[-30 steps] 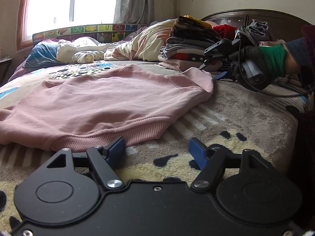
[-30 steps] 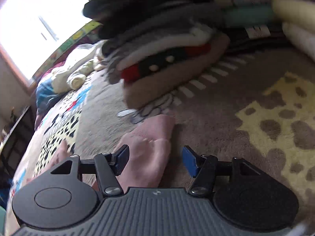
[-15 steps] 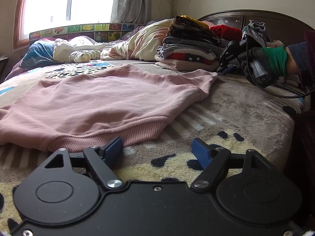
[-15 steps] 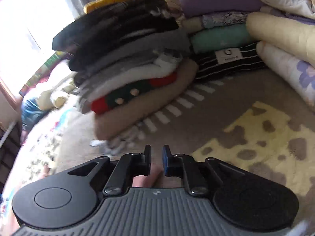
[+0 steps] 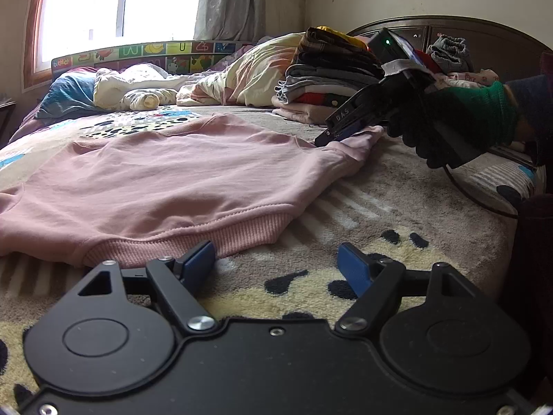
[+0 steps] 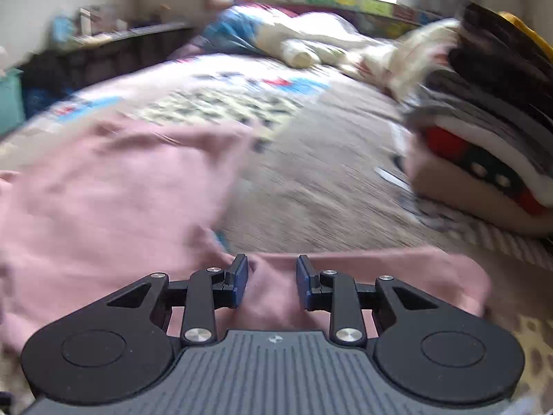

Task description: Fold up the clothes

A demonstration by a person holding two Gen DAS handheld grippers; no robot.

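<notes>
Daylight from a curtained window [image 5: 114,3] falls across a bedroom where a pink sweatshirt [image 5: 166,180] lies spread flat on a bed [image 5: 397,207] covered by a plush animal-print blanket. The left gripper [image 5: 276,264] hovers low over the blanket just in front of the sweatshirt's ribbed hem, blue-padded jaws spread wide and holding nothing. The right gripper [image 6: 272,282], held in a gloved hand [image 5: 452,124], sits at the far corner of the garment; its jaws stand partly parted with a fold of pink cloth between the pads, though the blurred wrist view does not show whether they actually grip it. A stack of folded clothes [image 5: 331,76] rests near the dark wooden headboard [image 5: 484,38], with rumpled cream bedding [image 5: 249,76] and a blue pillow [image 5: 69,93] along the window side. A strip of colourful alphabet panels [image 5: 145,55] runs beneath the sill. A dark side table [image 6: 103,45] stands by the bed.
</notes>
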